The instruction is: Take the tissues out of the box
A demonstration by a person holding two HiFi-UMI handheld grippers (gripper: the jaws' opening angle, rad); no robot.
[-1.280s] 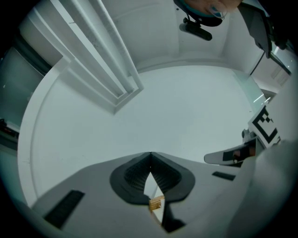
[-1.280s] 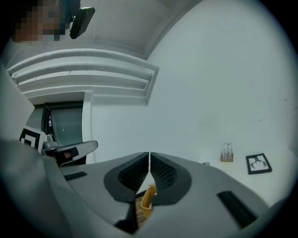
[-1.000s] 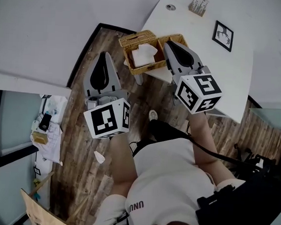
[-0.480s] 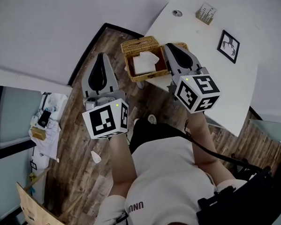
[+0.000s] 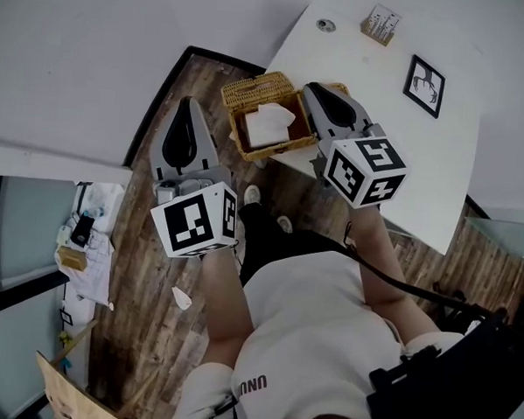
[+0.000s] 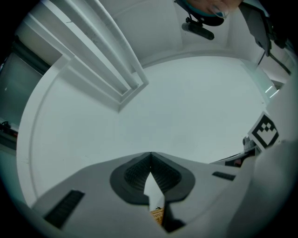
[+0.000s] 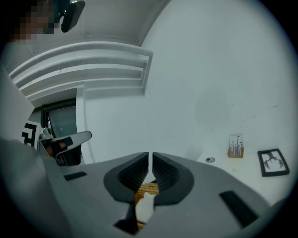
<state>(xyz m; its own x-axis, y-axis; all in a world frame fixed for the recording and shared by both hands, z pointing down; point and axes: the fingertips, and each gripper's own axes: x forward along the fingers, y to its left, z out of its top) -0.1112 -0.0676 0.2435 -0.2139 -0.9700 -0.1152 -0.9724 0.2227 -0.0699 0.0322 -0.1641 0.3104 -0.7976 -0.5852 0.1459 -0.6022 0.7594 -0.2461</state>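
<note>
Tissues [image 5: 268, 123]: white, standing up out of the woven box [image 5: 251, 88].
Box: on the near corner of the white desk [image 5: 374, 79].
Right gripper [image 5: 314, 90]: just beside the box's right side, jaws drawn together on nothing; contact with the box is hard to judge.
Left gripper [image 5: 190, 104]: apart from the box, over the wooden floor [image 5: 152, 304], jaw tips meeting, empty.
Framed picture [image 5: 423, 85]: farther along the desk.
</note>
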